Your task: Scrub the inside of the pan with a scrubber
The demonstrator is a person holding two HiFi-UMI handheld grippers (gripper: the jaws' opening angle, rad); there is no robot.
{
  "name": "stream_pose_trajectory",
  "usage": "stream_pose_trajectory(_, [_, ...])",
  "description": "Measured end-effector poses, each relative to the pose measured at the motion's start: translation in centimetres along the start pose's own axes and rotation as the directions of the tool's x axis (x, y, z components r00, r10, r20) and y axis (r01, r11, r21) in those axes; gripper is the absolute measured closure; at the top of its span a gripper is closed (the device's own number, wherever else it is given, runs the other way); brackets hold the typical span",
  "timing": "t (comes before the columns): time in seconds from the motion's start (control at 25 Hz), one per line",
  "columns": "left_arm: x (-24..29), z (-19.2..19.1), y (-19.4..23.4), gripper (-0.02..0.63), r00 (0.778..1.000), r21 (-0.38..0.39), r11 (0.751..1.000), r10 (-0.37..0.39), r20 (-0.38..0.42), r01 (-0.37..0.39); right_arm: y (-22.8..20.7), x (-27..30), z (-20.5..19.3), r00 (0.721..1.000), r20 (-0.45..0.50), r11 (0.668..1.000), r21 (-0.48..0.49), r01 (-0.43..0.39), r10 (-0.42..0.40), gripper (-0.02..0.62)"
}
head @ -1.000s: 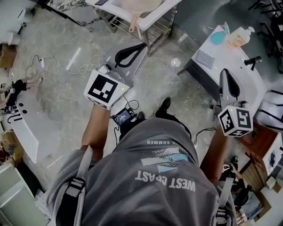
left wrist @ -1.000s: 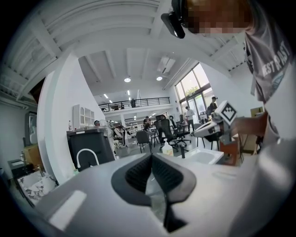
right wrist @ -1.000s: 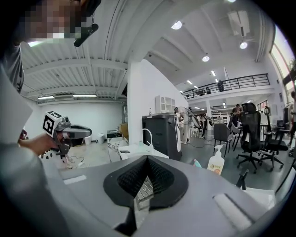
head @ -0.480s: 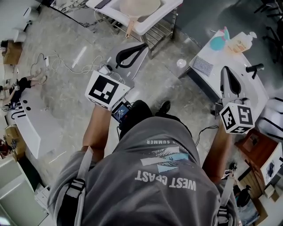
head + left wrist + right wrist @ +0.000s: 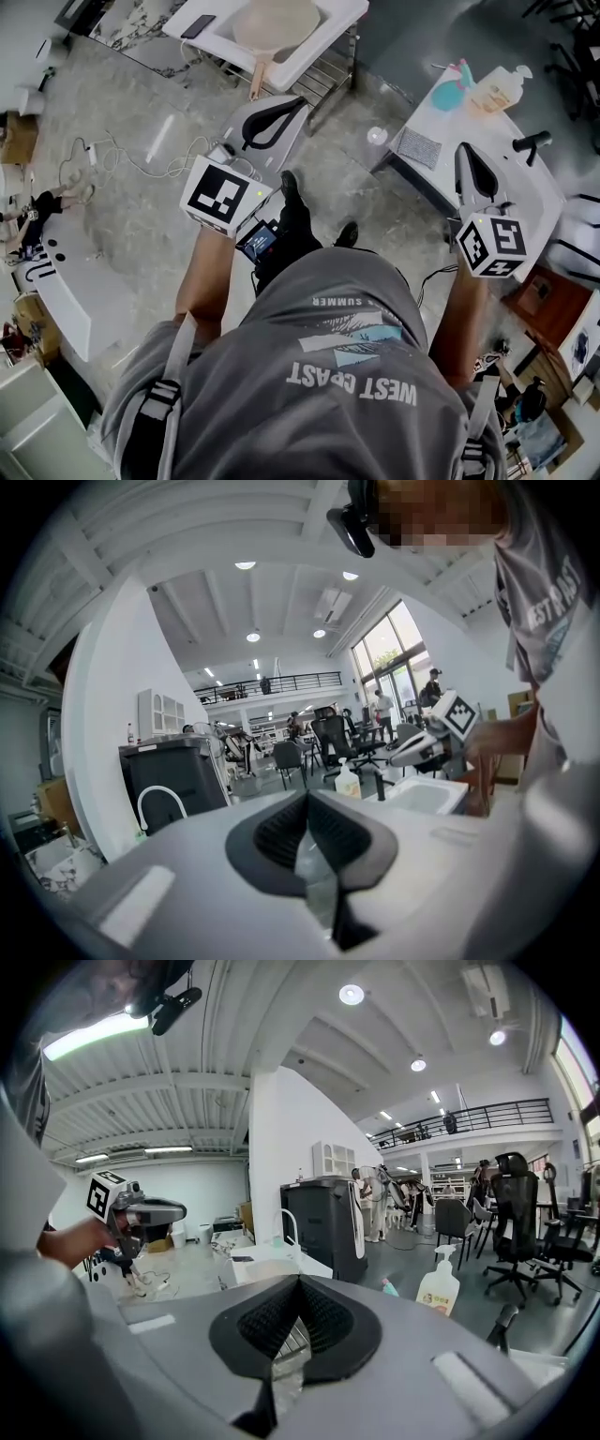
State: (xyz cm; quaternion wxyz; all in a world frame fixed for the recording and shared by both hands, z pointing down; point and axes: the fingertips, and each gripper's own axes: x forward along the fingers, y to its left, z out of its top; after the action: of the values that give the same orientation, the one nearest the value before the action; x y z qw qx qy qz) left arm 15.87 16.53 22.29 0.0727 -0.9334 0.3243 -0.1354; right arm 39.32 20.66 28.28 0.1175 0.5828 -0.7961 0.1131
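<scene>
Tongs (image 5: 307, 801) (image 5: 298, 1283) closed; pan (image 5: 274, 21) cut off

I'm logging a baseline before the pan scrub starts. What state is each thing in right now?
left tool: shut, nothing between the jaws.
right tool: shut, nothing between the jaws.
pan: upright in the sink, untouched.
soap bottle: upright, untouched.
grey pad: flat on the white table, untouched.

The person wears a grey T-shirt (image 5: 281, 412) with white letters, grey straps (image 5: 167, 398) over its shoulders, and black shoes (image 5: 292, 195).
</scene>
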Motion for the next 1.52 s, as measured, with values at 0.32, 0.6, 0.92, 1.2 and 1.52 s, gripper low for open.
stream_pose_trajectory(0.32, [2.8,-2.0,4.2,0.604,0.999,-0.012,0.999,-0.043,-0.001,0.043,-1.0,4.1,-1.9,0.997,-0.053,0.998,0.023,0.063,-0.061,0.594])
stream_pose_trajectory(0.6, [5.4,-3.6,7.2,0.604,0.993,-0.032,0.993,-0.113,-0.023,0.112,-2.4,7.8,-5.1,0.981,-0.148,0.990,0.051,0.131,-0.122,0.592])
stream_pose_trajectory(0.92, [9.1,-6.7,9.0,0.604,0.984,-0.054,0.985,-0.164,-0.064,0.161,-4.6,12.8,-13.8,0.942,-0.316,0.981,0.113,0.158,-0.115,0.544])
stream_pose_trajectory(1.2, [10.2,-9.4,9.2,0.604,0.976,-0.088,0.978,-0.198,-0.094,0.190,-4.8,14.8,-21.7,0.878,-0.469,0.974,0.138,0.180,-0.096,0.426])
stream_pose_trajectory(1.52, [10.5,-11.9,9.9,0.604,0.969,-0.115,0.973,-0.214,-0.124,0.201,-5.2,16.4,-28.7,0.791,-0.605,0.968,0.134,0.213,-0.090,0.338])
